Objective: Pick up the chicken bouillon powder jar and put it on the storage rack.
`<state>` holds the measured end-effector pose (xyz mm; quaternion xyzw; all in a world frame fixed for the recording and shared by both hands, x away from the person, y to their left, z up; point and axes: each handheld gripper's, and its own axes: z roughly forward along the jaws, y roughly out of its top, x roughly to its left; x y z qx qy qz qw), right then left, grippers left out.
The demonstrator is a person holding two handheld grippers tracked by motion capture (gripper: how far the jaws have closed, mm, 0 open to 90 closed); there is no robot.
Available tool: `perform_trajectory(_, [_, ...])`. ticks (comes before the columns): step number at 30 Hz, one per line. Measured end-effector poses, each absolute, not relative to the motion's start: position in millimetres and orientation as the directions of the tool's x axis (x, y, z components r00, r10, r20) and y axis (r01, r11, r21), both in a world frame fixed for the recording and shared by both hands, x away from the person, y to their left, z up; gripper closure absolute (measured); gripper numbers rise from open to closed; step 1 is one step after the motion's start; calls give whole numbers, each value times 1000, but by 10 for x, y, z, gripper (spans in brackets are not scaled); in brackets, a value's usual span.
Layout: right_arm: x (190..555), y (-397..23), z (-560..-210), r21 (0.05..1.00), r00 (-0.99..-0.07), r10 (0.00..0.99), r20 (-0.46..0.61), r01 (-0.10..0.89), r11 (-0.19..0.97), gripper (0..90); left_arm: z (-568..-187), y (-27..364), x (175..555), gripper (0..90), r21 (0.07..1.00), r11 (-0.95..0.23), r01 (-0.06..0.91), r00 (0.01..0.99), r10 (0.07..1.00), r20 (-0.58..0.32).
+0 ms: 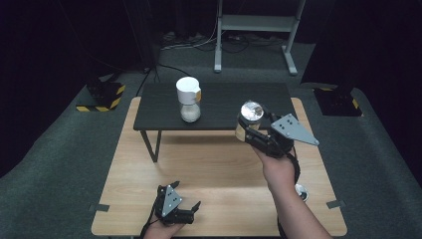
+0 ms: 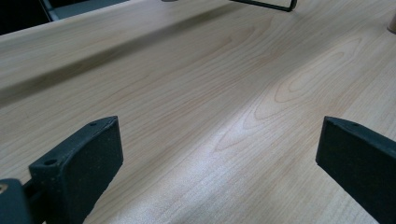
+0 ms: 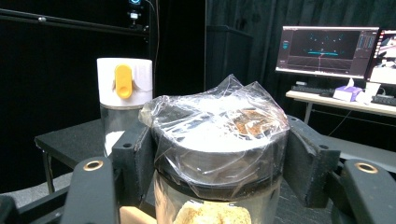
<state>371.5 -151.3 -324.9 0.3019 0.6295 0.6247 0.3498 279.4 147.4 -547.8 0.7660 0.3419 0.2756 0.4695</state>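
While the left gripper (image 1: 180, 200) is rested low over the wooden table (image 1: 214, 164) with jaws wide apart and nothing between them, the right gripper (image 1: 252, 130) is clamped on a plastic-wrapped jar (image 3: 219, 140), held above the small black table (image 1: 219, 107), right of the white-capped jar (image 1: 189, 99).

A glass jar (image 1: 249, 119) with clear plastic film crumpled over its top is held upright above the front right edge of the dark raised desk (image 1: 219, 102), clamped at the neck between the black fingers (image 3: 135, 163) of the right gripper (image 1: 259, 130). Pale, crumbly contents show through the glass below the neck, and brownish bits lie under the film. It is well apart from the white-capped jar (image 1: 189, 99) standing on that desk.
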Motion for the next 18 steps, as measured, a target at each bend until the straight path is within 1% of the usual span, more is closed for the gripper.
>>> perform_trajectory(18, [3906, -1385, -3213, 997, -566, 821, -78, -62, 52, 344, -5478, 1482, 2792, 8, 911, -318, 262, 617, 781, 96])
